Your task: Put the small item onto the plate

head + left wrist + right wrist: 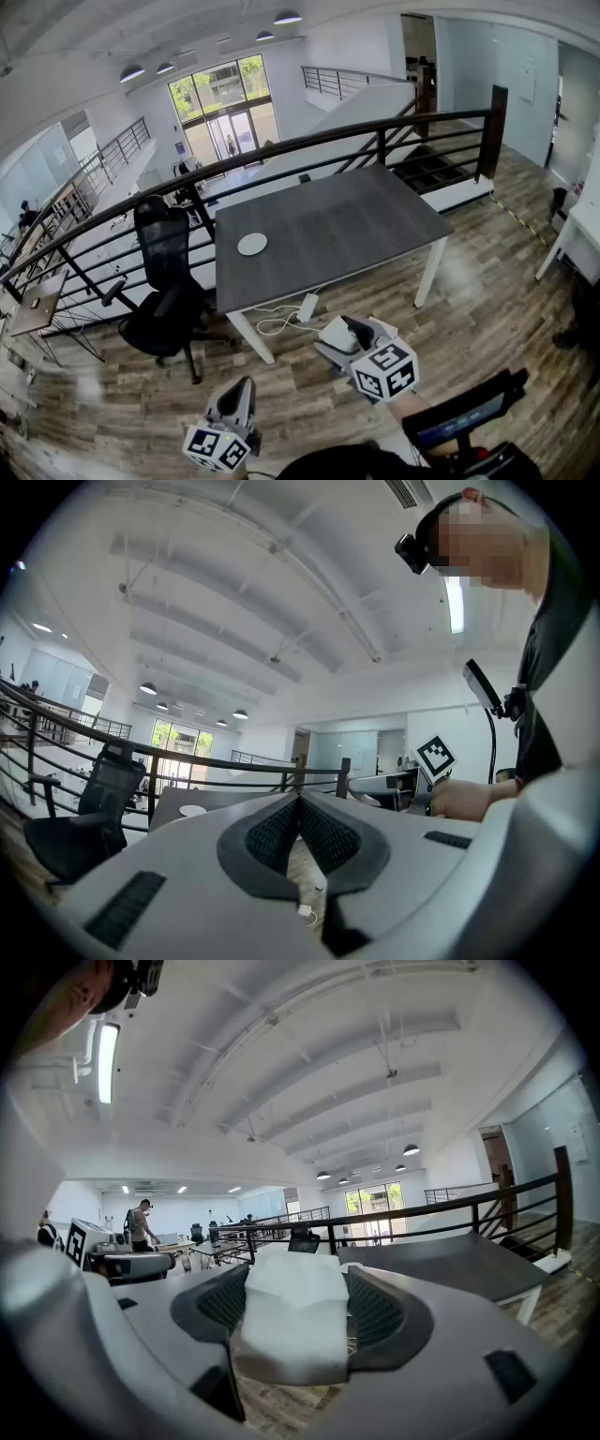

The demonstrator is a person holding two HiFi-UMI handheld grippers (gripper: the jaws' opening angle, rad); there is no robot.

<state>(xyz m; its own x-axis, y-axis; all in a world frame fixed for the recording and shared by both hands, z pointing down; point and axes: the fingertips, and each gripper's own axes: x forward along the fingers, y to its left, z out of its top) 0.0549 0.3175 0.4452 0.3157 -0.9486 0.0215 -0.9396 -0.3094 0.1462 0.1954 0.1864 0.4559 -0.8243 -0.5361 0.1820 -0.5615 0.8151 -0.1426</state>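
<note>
Ahead, plate (251,245) on table (347,225), chair (167,281) beside.

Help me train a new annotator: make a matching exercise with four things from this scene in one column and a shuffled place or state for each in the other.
Things
1. plate
2. office chair
3. left gripper
4. right gripper

Places or states
A. shut on the small white item
B. on the dark table, near its left end in the head view
C. jaws together, nothing between them
D. on the wooden floor, beside the table's left end

Pairs: 1-B, 2-D, 3-C, 4-A
</note>
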